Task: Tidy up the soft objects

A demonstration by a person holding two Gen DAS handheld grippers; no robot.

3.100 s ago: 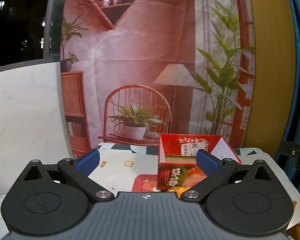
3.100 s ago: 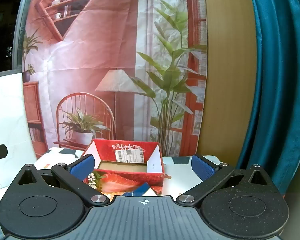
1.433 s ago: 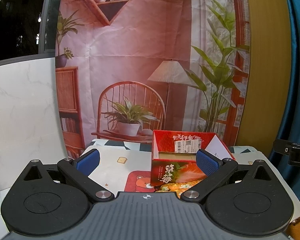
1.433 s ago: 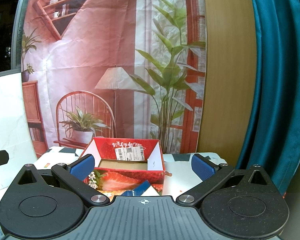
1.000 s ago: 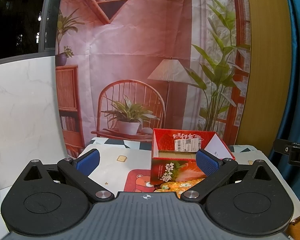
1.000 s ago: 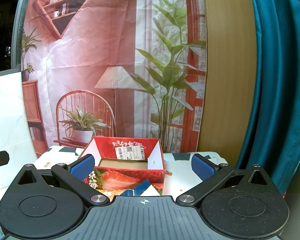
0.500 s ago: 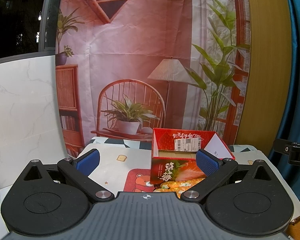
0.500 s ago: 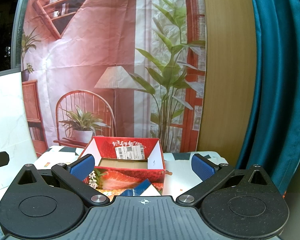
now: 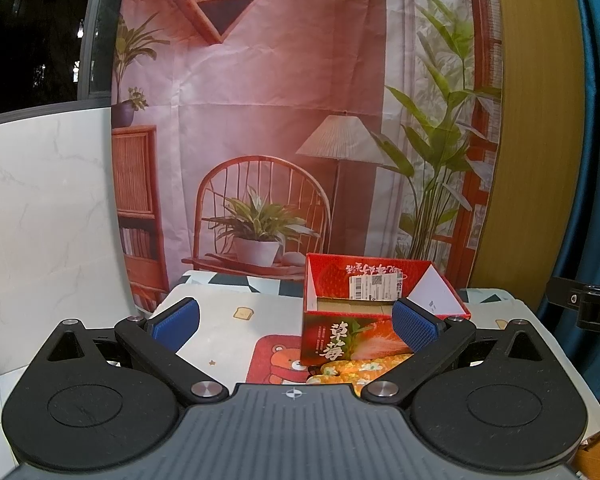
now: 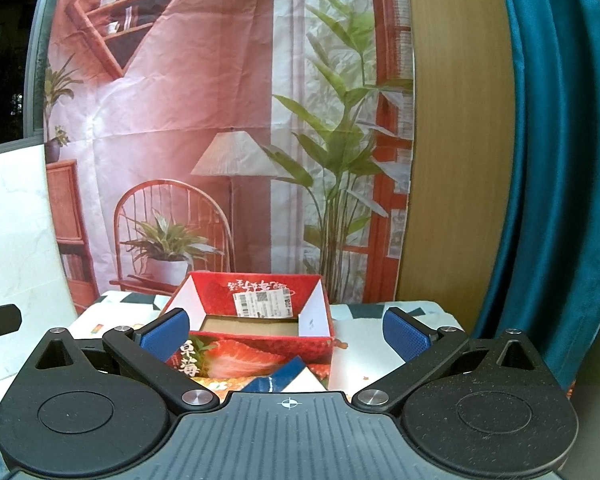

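Note:
An open red strawberry-print cardboard box (image 9: 384,300) stands on the table, empty inside as far as I see; it also shows in the right wrist view (image 10: 256,332). A yellow-orange flowered soft item (image 9: 360,372) lies in front of the box, partly hidden by my gripper body. A blue and white item (image 10: 288,378) lies in front of the box in the right wrist view. My left gripper (image 9: 296,320) is open and empty, short of the box. My right gripper (image 10: 286,330) is open and empty, also short of the box.
The table has a cartoon bear-print cloth (image 9: 236,320). A printed room backdrop (image 9: 280,120) hangs behind it, a white marble panel (image 9: 40,220) at the left, a teal curtain (image 10: 552,200) at the right. The right gripper's edge (image 9: 588,304) shows at far right.
Over three seconds the left gripper has drifted slightly, so the box sits a bit further left and lower in its view. Both grippers have stayed open and nearly still for the last second.

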